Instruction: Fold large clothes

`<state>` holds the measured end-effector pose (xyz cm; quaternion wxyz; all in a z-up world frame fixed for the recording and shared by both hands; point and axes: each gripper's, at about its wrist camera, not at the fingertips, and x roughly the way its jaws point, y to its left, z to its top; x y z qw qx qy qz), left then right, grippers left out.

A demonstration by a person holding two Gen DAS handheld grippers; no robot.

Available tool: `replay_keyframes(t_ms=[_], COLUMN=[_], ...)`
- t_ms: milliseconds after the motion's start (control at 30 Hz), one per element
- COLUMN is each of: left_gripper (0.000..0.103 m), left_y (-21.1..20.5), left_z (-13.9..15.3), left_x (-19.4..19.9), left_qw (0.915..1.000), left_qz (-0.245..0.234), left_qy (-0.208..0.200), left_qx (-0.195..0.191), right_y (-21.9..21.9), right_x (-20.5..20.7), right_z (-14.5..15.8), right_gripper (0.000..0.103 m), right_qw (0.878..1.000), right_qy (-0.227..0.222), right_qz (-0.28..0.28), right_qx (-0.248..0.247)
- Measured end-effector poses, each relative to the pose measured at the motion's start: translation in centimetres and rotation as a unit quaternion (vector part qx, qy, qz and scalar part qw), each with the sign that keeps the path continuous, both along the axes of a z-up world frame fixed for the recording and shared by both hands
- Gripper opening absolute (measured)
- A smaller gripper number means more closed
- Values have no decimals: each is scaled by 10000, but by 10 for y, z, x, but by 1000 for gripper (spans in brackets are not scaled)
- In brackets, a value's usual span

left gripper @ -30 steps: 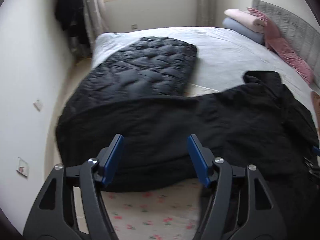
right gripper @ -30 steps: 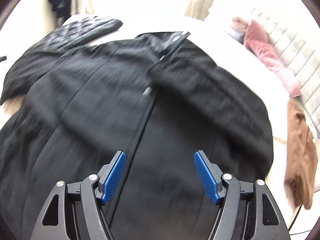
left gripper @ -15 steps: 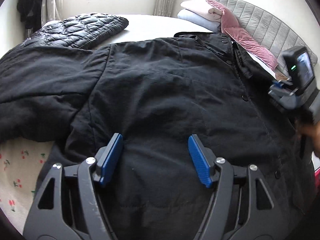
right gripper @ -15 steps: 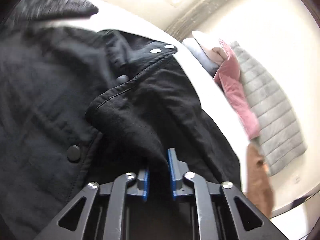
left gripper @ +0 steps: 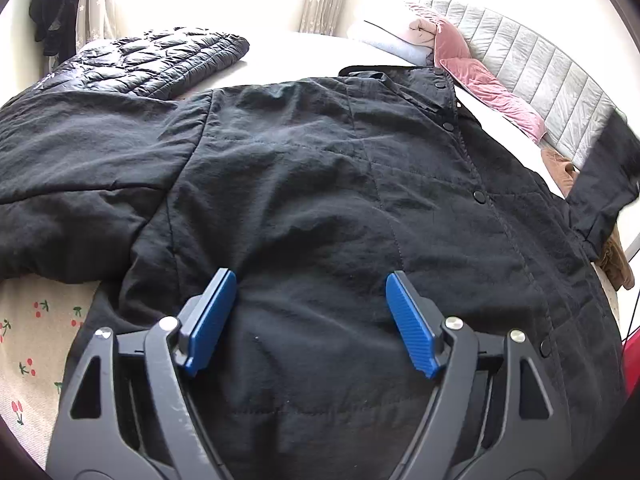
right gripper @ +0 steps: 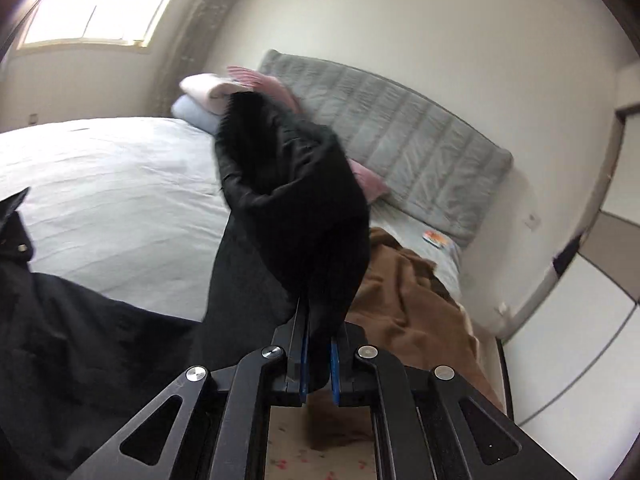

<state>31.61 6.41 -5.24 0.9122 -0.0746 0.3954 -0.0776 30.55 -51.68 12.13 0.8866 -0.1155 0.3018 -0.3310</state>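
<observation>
Soft, bulky black padded coat [left gripper: 320, 184] on bed; right gripper [right gripper: 318, 368] clamps its limp sleeve [right gripper: 296, 216], left gripper [left gripper: 310, 320] spread, just widened, gripping nothing.

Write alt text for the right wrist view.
The right gripper is shut on a black coat sleeve, lifting it over a bed. Behind it are a grey headboard, folded pillows and a brown garment.

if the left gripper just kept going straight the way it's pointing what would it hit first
Most likely the black coat spread on the bed. The left gripper points down at the coat's body with open, empty jaws and nothing between them and the fabric. How close it already is can't be judged.
</observation>
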Motion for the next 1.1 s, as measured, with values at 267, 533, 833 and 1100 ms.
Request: replay_keyframes(t_ms=[267, 533, 833, 1100], left_gripper=[81, 82, 82, 82], left_y=[-4, -20, -57, -68], left_z=[-2, 7, 79, 60], left_x=[3, 12, 89, 162], left_qw=[9999, 9924, 9877, 9962], left_qz=[-31, -458, -594, 168], left_qy=[64, 501, 496, 143], left_qx=[118, 1024, 1357, -841], right_y=[-135, -137, -84, 81], right_x=[-3, -18, -21, 112], right_z=[-112, -98, -3, -26], right_gripper=[8, 36, 71, 73], right_qw=[9858, 9830, 9920, 9230], right_qy=[992, 616, -31, 60], right_qz=[-1211, -1182, 75, 2396], right_qx=[604, 1261, 1261, 3010])
